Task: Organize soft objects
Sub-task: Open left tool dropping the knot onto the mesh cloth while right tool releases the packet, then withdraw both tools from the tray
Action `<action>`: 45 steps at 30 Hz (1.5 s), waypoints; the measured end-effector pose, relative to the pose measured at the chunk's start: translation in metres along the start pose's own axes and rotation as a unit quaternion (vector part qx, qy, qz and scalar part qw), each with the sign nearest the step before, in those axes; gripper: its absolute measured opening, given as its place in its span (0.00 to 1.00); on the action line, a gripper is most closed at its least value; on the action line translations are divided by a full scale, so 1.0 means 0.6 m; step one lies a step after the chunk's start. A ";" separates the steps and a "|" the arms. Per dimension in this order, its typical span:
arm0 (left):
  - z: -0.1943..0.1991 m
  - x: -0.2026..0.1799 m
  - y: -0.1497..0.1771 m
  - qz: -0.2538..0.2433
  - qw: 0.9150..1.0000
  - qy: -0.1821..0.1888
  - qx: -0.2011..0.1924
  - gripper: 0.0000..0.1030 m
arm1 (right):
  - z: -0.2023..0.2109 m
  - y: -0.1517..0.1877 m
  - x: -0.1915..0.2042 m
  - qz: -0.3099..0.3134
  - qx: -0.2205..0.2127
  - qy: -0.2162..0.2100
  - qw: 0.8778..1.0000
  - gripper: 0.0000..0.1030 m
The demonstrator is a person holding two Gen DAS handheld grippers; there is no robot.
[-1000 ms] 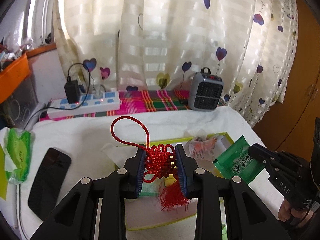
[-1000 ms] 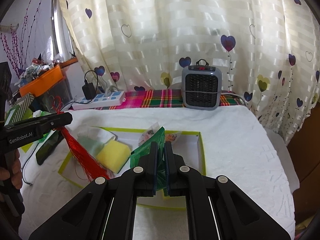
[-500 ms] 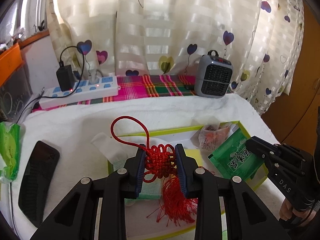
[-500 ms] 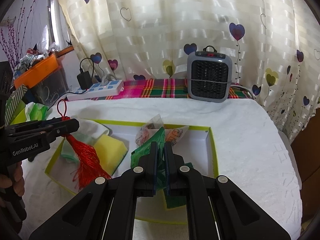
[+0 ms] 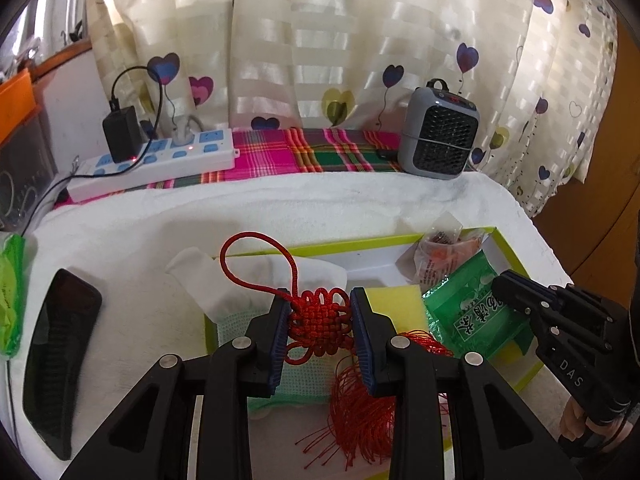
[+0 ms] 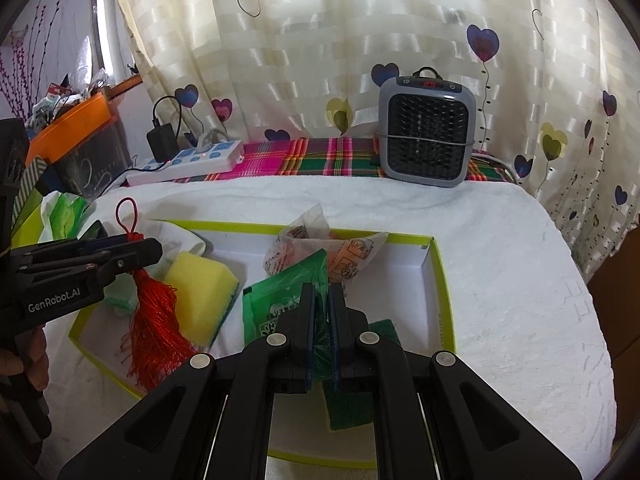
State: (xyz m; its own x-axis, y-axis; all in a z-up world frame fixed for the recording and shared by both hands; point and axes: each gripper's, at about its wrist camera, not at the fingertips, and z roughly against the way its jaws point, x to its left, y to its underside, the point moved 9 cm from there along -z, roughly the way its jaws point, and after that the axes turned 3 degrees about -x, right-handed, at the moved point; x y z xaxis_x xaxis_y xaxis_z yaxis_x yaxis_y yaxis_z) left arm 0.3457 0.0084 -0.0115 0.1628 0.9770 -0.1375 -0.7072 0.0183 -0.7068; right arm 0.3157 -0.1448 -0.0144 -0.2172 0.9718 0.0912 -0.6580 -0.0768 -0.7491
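My left gripper (image 5: 320,312) is shut on a red knotted tassel ornament (image 5: 316,320); its tassel (image 6: 154,328) hangs down into the lime-rimmed white box (image 6: 440,280), touching the bottom. My right gripper (image 6: 320,312) is shut on a green plastic packet (image 6: 280,300), held low over the box; it also shows in the left wrist view (image 5: 468,316). In the box lie a yellow sponge (image 6: 200,296), a white cloth (image 5: 256,280), a pale green mesh cloth (image 5: 240,328), a clear orange-printed packet (image 6: 340,252) and a dark green pad (image 6: 352,404).
The box sits on a white towel-covered table (image 6: 500,260). A black phone (image 5: 60,352) and a green wipes pack (image 5: 10,296) lie at the left. A power strip (image 5: 156,160) and a grey heater (image 5: 438,136) stand at the back before a curtain.
Both grippers have moved lower into the box. The tassel has come down to the box floor and spread out. The green packet has come down near the yellow sponge.
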 end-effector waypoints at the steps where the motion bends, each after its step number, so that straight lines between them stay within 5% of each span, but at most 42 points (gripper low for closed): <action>1: -0.002 0.000 0.001 0.000 1.000 0.000 0.001 0.27 | 0.000 0.000 0.000 0.000 -0.001 0.000 1.000 0.06; 9: -0.007 0.006 0.003 0.004 1.000 -0.005 0.003 0.30 | -0.004 0.002 0.000 0.002 0.002 -0.003 1.000 0.06; 13: -0.008 0.009 0.004 0.008 1.000 -0.006 0.004 0.42 | -0.005 0.003 0.004 0.002 0.003 -0.005 1.000 0.08; 20: -0.004 0.015 0.002 0.014 1.000 -0.008 -0.001 0.49 | -0.007 0.006 0.001 -0.003 0.006 -0.005 1.000 0.23; 24: 0.003 0.014 0.001 0.017 1.000 -0.004 -0.005 0.52 | -0.003 0.006 0.001 -0.003 0.003 -0.005 1.000 0.41; 40: 0.081 0.007 0.011 0.017 0.999 -0.004 -0.035 0.58 | 0.059 0.005 0.012 -0.002 -0.021 -0.020 1.000 0.55; 45: 0.120 0.006 0.026 0.021 0.999 -0.002 -0.046 0.58 | 0.098 0.025 0.029 -0.002 -0.014 -0.075 0.997 0.55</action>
State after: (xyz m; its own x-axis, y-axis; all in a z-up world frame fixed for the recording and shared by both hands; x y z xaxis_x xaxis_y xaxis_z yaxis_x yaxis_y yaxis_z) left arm 0.2859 0.0273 0.0270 0.1316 0.9772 -0.1668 -0.6466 -0.0429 -0.7616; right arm 0.2596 -0.1421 0.0142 -0.3207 0.9279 0.1902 -0.6389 -0.0636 -0.7666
